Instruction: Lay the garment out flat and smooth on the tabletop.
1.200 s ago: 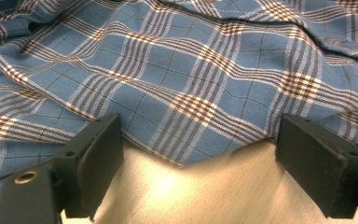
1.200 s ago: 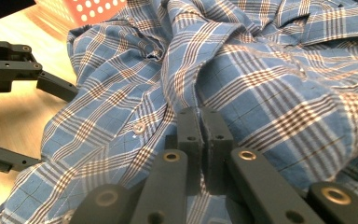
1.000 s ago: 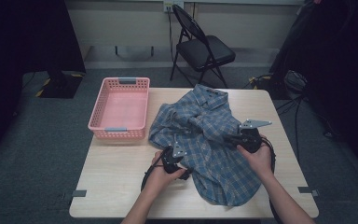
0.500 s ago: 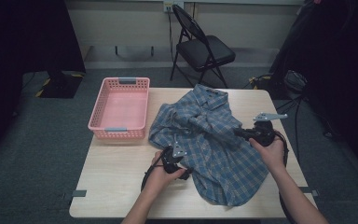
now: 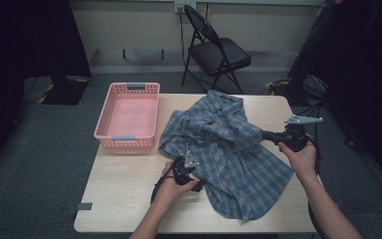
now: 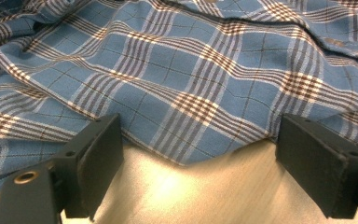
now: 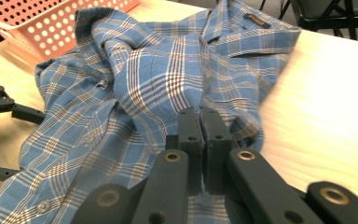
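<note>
A blue plaid shirt (image 5: 229, 149) lies crumpled across the middle of the wooden table (image 5: 124, 189). My right gripper (image 5: 266, 135) is shut on a fold of the shirt (image 7: 168, 88) and holds it lifted and stretched toward the table's right edge. The two black jaws meet on the cloth in the right gripper view, at the right gripper (image 7: 200, 123). My left gripper (image 5: 188, 160) rests low at the shirt's near left edge, open. In the left gripper view the shirt's hem (image 6: 186, 98) lies just beyond the spread jaws of the left gripper (image 6: 198, 154), over bare wood.
A pink plastic basket (image 5: 110, 133) stands on the table's left part, its inside bare. A black folding chair (image 5: 216, 50) stands behind the table. Bare tabletop shows at the near left and along the far right edge.
My right gripper has pulled the pinched shirt fold to the right and slightly up, stretching the cloth. The left gripper has stayed where it was.
</note>
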`<state>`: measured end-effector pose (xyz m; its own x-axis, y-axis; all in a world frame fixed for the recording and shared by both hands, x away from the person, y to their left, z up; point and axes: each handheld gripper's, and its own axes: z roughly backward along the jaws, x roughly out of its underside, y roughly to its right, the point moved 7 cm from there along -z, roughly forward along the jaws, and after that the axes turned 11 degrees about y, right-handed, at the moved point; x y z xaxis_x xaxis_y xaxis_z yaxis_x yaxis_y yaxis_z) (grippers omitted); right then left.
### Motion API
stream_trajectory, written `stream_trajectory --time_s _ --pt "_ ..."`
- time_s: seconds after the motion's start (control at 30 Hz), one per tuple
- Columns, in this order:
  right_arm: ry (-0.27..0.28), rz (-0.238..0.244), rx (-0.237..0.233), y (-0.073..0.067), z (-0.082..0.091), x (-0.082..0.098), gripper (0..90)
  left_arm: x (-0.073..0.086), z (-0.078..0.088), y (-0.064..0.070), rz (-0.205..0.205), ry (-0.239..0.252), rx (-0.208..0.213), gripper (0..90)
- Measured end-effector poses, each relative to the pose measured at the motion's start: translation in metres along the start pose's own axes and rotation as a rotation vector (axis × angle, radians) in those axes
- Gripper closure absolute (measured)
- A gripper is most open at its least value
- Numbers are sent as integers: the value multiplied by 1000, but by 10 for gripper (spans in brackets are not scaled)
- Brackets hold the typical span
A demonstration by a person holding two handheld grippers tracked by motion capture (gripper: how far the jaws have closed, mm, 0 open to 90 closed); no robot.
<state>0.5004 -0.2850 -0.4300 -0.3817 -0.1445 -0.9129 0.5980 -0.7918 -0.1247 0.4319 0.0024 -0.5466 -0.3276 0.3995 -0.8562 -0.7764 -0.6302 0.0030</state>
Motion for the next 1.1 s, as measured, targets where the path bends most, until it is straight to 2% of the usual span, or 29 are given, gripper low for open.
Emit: stream_trajectory --time_s 0.5,1.1 --pt "12 -43 86 40 26 -6 884 0 0 0 0 0 0 144" --pt "-5 4 127 50 34 -23 884 0 0 0 0 -1 0 144"
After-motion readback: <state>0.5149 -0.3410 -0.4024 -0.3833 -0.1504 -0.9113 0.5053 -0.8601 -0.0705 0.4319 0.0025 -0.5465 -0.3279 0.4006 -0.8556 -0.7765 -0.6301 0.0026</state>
